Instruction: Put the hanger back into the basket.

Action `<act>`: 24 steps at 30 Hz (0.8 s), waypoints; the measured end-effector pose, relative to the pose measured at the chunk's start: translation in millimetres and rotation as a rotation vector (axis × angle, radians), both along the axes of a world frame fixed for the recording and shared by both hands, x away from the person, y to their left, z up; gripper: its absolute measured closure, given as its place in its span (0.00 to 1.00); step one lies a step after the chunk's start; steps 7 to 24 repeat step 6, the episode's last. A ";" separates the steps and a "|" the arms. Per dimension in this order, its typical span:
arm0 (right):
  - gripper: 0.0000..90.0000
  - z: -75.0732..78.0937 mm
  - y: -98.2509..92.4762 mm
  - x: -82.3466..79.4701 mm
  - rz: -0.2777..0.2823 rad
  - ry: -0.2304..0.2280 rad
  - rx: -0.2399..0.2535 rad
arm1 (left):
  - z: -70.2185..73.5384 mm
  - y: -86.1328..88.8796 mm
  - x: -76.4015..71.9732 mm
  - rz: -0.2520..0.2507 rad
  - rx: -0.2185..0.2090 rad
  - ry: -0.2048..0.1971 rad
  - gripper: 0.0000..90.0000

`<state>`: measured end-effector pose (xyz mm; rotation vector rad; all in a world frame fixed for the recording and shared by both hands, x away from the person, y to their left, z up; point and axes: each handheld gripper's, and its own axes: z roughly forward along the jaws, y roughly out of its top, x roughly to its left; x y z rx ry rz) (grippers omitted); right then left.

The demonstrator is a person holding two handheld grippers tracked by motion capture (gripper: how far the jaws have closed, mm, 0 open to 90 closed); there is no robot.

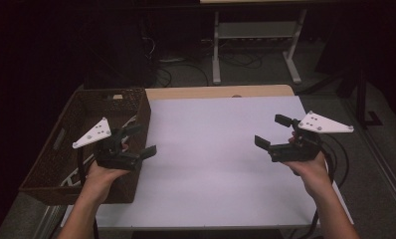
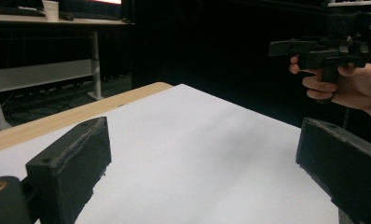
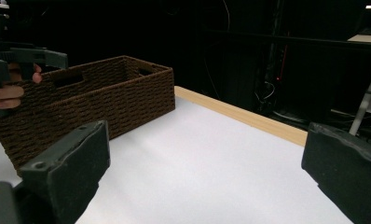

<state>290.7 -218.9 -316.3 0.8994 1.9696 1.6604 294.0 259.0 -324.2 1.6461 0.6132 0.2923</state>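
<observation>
My left gripper [image 1: 142, 140] is held over the table's left side, just in front of a brown wicker basket [image 1: 142, 110]. It is open with nothing between its jaws. My right gripper [image 1: 272, 131] hovers over the right side of the white tabletop [image 1: 213, 154], also open and empty. The two grippers face each other across the table. In the left gripper view, the wide-apart jaws of my left gripper [image 2: 204, 172] frame bare white surface, with the person's other hand [image 2: 346, 86] beyond. In the right gripper view, my right gripper [image 3: 207, 172] looks toward the basket [image 3: 104, 98].
The basket takes up the table's left edge and holds some pale items [image 1: 130, 120] I cannot make out. A wooden strip [image 1: 221, 91] runs along the table's far edge. Beyond it stand white desk legs [image 1: 216, 55] and floor cables in a dark room.
</observation>
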 end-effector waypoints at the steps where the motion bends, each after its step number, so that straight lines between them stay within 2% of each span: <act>1: 0.01 -0.2 0.0 0.0 -0.001 -0.001 -0.002 | -0.2 0.2 0.2 0.000 0.000 0.003 0.03; 24: 0.01 -0.9 -0.3 0.4 -0.001 -0.001 -0.006 | -0.3 0.8 0.6 -0.002 0.001 0.002 0.03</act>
